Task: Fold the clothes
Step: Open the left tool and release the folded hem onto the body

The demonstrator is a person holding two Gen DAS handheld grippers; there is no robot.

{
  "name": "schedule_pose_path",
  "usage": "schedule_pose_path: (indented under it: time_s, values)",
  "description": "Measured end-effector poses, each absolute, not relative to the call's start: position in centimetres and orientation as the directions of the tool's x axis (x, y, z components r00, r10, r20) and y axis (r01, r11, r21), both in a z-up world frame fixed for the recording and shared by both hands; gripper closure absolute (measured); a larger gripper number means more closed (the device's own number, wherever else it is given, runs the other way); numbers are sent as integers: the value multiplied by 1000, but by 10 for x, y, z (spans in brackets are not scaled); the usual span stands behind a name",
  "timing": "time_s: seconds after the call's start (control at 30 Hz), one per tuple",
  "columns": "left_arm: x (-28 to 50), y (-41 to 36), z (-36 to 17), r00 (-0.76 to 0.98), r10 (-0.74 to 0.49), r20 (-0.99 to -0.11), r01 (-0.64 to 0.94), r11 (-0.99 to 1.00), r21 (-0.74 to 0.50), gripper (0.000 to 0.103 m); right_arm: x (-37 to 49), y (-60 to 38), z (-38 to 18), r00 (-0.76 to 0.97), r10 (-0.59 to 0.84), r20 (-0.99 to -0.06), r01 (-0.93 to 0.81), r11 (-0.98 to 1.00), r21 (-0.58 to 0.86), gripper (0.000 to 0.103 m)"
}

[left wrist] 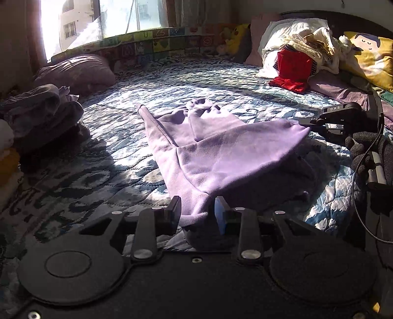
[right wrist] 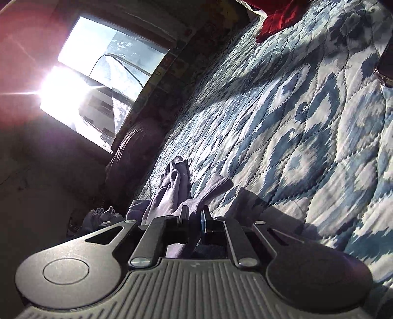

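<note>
Only the left wrist view shows the whole lilac sweatshirt [left wrist: 208, 147] spread on the quilted bed [left wrist: 122, 137], left gripper [left wrist: 197, 211] and right gripper [right wrist: 195, 217] jaws each clenched on its fabric; a red garment [left wrist: 292, 71] lies beyond.

Harsh sunlight pours through the large bright window [left wrist: 98, 22], blowing out into white glare and flare, casting hard shadows across the blue-and-white quilted bedspread [right wrist: 307, 127], while fisheye edges curve and darken.
</note>
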State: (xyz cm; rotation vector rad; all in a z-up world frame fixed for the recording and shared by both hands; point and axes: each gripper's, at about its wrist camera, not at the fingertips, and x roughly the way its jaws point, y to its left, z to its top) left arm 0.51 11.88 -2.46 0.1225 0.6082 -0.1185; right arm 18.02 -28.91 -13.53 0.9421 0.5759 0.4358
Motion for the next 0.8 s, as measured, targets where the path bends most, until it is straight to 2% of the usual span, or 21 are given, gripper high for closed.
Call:
schedule_pose_path:
  time_s: [0.1, 0.13, 0.37, 0.47, 0.5, 0.73, 0.8]
  values:
    - [16, 141, -25, 811, 26, -585, 43, 994, 104, 94, 181, -289, -137, 769, 586, -255, -104, 508, 855, 92]
    - [19, 143, -26, 808, 38, -588, 29, 994, 103, 95, 180, -289, -138, 769, 588, -252, -105, 505, 857, 92]
    - [40, 114, -46, 784, -63, -618, 119, 992, 50, 96, 179, -294, -139, 768, 606, -206, -135, 468, 873, 92]
    - [57, 99, -85, 714, -92, -694, 162, 986, 35, 96, 176, -296, -136, 773, 610, -174, -159, 452, 878, 92]
    - [57, 94, -94, 732, -90, -675, 164, 985, 46, 100, 175, -296, -136, 775, 608, -172, -160, 452, 878, 92]
    - [64, 113, -71, 681, -170, -713, 200, 979, -42, 99, 173, -298, -137, 778, 606, -167, -154, 442, 884, 92]
    - [67, 129, -51, 717, -178, -674, 172, 982, -77, 99, 173, -297, -137, 774, 612, -162, -162, 439, 884, 92]
